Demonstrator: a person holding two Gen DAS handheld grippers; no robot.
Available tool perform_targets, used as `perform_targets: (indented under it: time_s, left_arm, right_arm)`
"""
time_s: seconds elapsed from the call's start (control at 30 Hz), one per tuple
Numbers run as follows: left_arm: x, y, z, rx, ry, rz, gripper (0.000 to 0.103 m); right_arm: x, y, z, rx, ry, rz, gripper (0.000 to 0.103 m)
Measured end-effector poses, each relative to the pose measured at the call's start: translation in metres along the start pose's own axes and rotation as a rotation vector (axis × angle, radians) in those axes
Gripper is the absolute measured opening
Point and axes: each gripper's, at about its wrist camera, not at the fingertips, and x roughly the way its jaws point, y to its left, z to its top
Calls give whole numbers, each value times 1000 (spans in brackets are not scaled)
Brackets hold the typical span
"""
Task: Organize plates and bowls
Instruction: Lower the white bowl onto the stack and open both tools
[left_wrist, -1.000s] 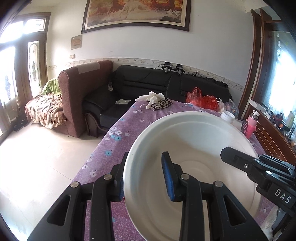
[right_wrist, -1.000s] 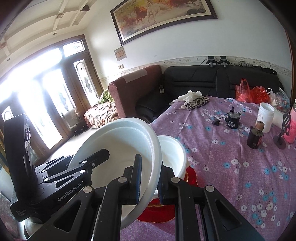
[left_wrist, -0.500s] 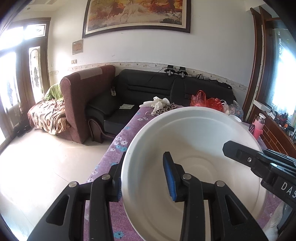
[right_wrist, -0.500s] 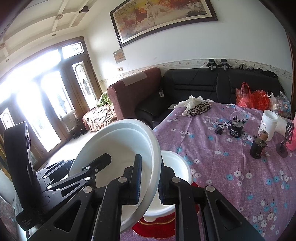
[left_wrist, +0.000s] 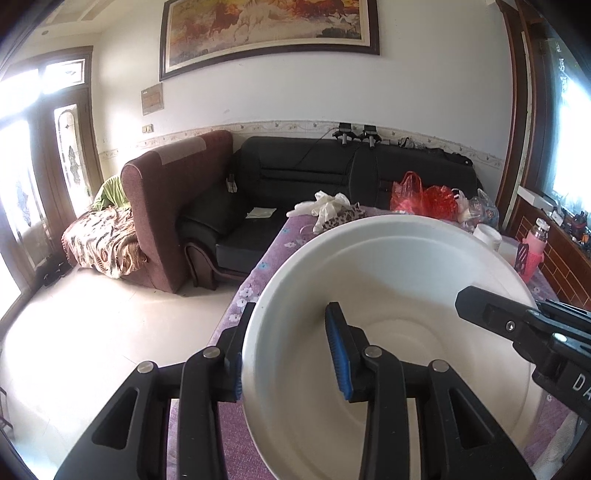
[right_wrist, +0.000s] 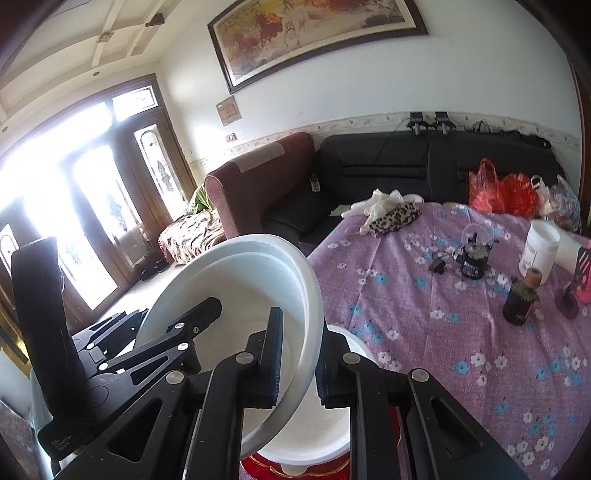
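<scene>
A large white bowl (left_wrist: 406, 325) is held in the air by both grippers. My left gripper (left_wrist: 291, 354) is shut on its left rim, one finger inside, one outside. My right gripper (right_wrist: 299, 358) is shut on its right rim (right_wrist: 310, 295); that gripper also shows at the right of the left wrist view (left_wrist: 524, 328). Below the held bowl a smaller white bowl (right_wrist: 332, 435) sits on a red plate (right_wrist: 266, 467) on the purple floral tablecloth (right_wrist: 443, 332).
On the table stand a white jar (right_wrist: 539, 251), a dark bottle (right_wrist: 521, 299), a small black device (right_wrist: 472, 258), a leopard pouch with gloves (right_wrist: 391, 214), red bags (right_wrist: 502, 192) and a pink bottle (left_wrist: 533, 254). Sofas stand beyond; the floor lies left.
The held bowl has risen, with both grippers still on its rim. The smaller bowl and red plate now sit lower in the right wrist view.
</scene>
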Motion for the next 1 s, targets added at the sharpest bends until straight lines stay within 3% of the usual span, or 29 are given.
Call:
perform_targets:
  time_s: [0.37, 0.53, 1.0]
  left_arm:
    - [35, -9, -25, 34, 100, -2, 37]
    - [43, -14, -26, 61, 113, -4, 42]
    - [53, -9, -30, 40, 138, -29, 42]
  right_arm:
    - [31, -17, -36, 15, 82, -44, 18]
    - [34, -20, -46, 14, 88, -62, 18]
    - [39, -23, -49, 20, 92, -64, 18]
